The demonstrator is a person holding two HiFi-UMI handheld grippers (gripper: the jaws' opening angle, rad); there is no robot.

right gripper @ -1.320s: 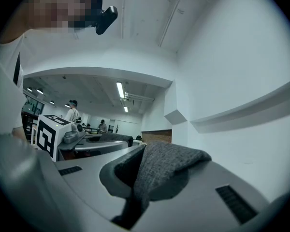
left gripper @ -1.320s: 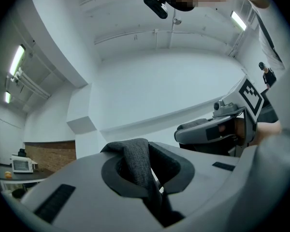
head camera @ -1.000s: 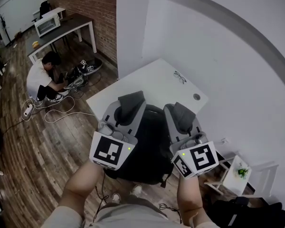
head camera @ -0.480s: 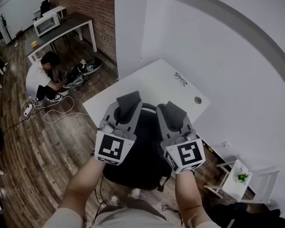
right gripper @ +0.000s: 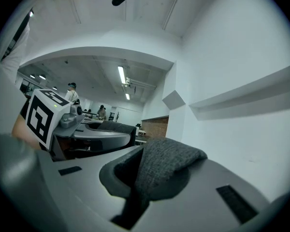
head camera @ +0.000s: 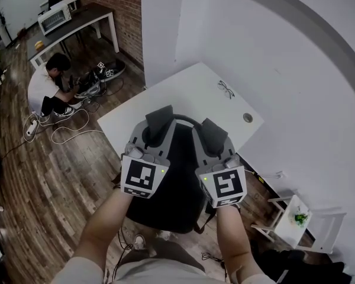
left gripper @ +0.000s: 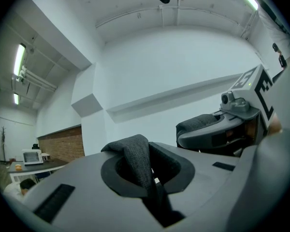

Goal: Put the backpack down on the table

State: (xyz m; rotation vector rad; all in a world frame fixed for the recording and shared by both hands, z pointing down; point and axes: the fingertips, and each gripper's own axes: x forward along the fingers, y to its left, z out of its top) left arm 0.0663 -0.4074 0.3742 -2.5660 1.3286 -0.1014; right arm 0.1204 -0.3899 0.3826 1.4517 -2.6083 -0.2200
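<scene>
At far left a person in a white shirt sits on the wooden plank floor among loose cables. Our left gripper has its jaws pressed together on a dark grey woven fabric strap, which bunches up out of the pads. Below and between our hands hangs the black backpack, at the near edge of the white rectangular table, its lower part over the floor; we cannot tell whether it touches the tabletop. Our right gripper pinches a second grey strap the same way. Farther right on the table lies a pair of thin-framed glasses.
</scene>
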